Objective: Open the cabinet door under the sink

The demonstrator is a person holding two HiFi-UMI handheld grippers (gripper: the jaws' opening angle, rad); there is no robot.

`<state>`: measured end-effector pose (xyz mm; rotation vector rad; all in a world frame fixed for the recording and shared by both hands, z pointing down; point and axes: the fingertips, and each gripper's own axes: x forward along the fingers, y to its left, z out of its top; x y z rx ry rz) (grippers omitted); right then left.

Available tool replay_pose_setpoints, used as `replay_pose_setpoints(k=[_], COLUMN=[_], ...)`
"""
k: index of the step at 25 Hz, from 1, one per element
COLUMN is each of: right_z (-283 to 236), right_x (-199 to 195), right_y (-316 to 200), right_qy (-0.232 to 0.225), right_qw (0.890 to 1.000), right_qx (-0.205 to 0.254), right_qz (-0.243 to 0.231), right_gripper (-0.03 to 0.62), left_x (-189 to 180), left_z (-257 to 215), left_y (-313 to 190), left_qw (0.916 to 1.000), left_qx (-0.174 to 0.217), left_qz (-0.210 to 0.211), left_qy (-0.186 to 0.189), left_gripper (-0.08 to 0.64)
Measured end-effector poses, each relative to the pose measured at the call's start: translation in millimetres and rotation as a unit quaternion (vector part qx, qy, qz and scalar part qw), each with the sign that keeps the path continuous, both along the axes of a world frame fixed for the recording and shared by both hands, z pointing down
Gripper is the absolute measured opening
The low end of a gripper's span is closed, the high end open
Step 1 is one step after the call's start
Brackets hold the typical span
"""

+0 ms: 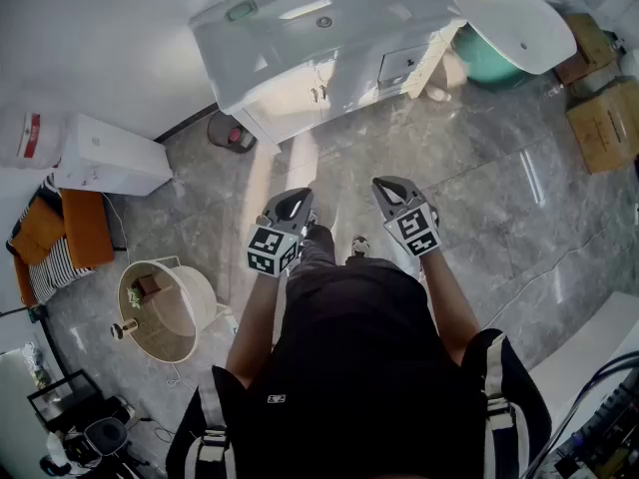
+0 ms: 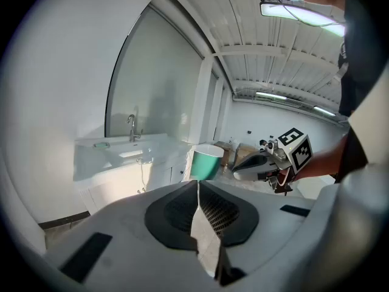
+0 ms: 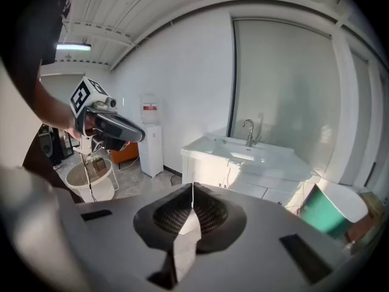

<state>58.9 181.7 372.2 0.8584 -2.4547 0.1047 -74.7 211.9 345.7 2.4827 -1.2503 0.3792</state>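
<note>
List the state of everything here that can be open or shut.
cabinet door under the sink, shut, untouched
drawer beside it, shut
left gripper, jaws together, empty
right gripper, jaws together, empty

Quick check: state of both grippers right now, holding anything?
Left gripper: closed, jaw tips meeting, nothing between them.
Right gripper: closed, jaw tips meeting, nothing between them.

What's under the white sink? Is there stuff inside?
Under the sink is a white cabinet with two doors, both shut. Their small handles meet in the middle. A drawer sits beside them. Whatever is inside is hidden behind the closed doors.
</note>
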Motion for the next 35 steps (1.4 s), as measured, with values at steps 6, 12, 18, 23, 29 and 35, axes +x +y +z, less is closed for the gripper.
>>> replay_pose_setpoints(k=[6, 12, 18, 23, 29, 35], right_z=[2, 6, 12, 15, 21, 31], right_x=[3, 2, -3, -17, -44, -73], right_y=[-2, -10, -24, -46, -77, -114], right_qy=[0.001, 0.003, 0.002, 0.005, 0.004, 0.009], right_qw=[1.0, 1.0, 1.0, 0.999, 0.999, 0.997], right_qx=[-0.005, -0.012, -0.02, -0.024, -0.029, -0.039], right_qz=[0.002, 0.007, 0.017, 0.027, 0.043, 0.063], right_gripper=[0.061, 0.061, 0.06, 0.06, 0.06, 0.06], left_x=[1, -2, -10, -25, -53, -78], left_z=[0, 2, 6, 9, 14, 21], left_y=[-4, -13, -26, -48, -82, -125], left_qw=[1.0, 1.0, 0.9999, 0.9997, 0.9994, 0.9984], left_qx=[-0.002, -0.008, -0.015, -0.021, -0.026, -0.033], left_qz=[0.0, -0.001, 0.001, 0.006, 0.018, 0.043], left_qy=[0.001, 0.002, 0.004, 0.008, 0.01, 0.014], left_gripper=[0.017, 0.017, 0.017, 0.017, 0.017, 0.017])
